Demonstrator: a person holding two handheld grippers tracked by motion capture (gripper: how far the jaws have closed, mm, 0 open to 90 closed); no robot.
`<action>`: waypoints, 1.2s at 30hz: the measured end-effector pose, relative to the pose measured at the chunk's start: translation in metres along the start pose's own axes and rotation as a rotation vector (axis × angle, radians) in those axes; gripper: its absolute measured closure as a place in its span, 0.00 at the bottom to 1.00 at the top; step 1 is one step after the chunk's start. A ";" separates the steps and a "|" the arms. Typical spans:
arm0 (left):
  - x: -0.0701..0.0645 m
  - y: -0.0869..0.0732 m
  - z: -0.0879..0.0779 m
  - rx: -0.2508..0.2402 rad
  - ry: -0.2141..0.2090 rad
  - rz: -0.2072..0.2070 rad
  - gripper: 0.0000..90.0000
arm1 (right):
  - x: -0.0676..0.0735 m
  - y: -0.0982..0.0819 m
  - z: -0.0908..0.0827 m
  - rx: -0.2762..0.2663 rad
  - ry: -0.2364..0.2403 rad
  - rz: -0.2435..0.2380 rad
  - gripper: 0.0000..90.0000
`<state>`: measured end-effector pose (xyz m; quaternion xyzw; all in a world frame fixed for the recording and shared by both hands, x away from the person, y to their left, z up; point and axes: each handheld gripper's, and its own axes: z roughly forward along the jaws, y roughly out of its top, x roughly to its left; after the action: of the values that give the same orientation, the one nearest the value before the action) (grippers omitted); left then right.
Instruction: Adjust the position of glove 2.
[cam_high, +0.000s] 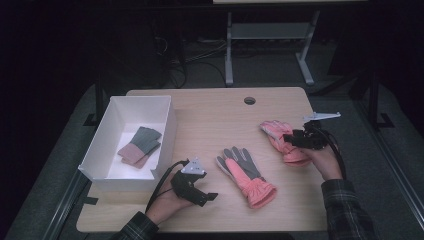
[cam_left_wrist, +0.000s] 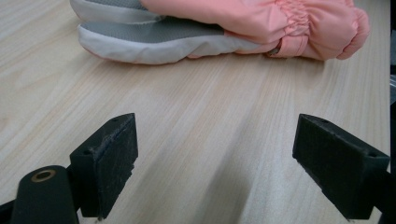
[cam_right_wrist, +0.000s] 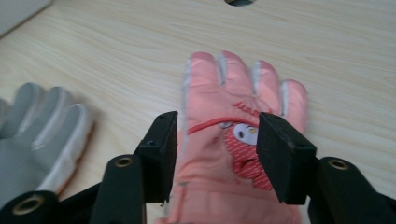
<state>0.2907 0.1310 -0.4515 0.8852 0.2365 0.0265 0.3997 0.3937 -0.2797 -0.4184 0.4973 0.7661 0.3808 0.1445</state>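
Right tool (cam_right_wrist: 217, 156) straddles the pink glove (cam_right_wrist: 233, 140), grip unclear, cuff cut off; left tool (cam_left_wrist: 215, 165) gapes wide.

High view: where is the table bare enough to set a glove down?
Bare wood lies between the white box and the cable hole, and along the near edge beside the left gripper. The right half is crowded by both pink gloves.
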 end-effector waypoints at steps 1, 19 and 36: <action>0.000 0.000 0.000 0.004 -0.001 0.003 0.15 | -0.002 -0.001 0.002 0.008 0.002 0.007 0.54; -0.001 0.000 0.003 0.035 -0.004 0.012 0.16 | -0.002 -0.012 0.039 0.150 -0.024 -0.023 0.56; 0.000 0.001 0.003 0.032 0.013 -0.002 0.17 | -0.011 -0.012 0.029 0.106 0.009 -0.007 0.94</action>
<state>0.2914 0.1286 -0.4527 0.8909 0.2406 0.0282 0.3841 0.4086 -0.2791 -0.4482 0.4997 0.7876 0.3415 0.1159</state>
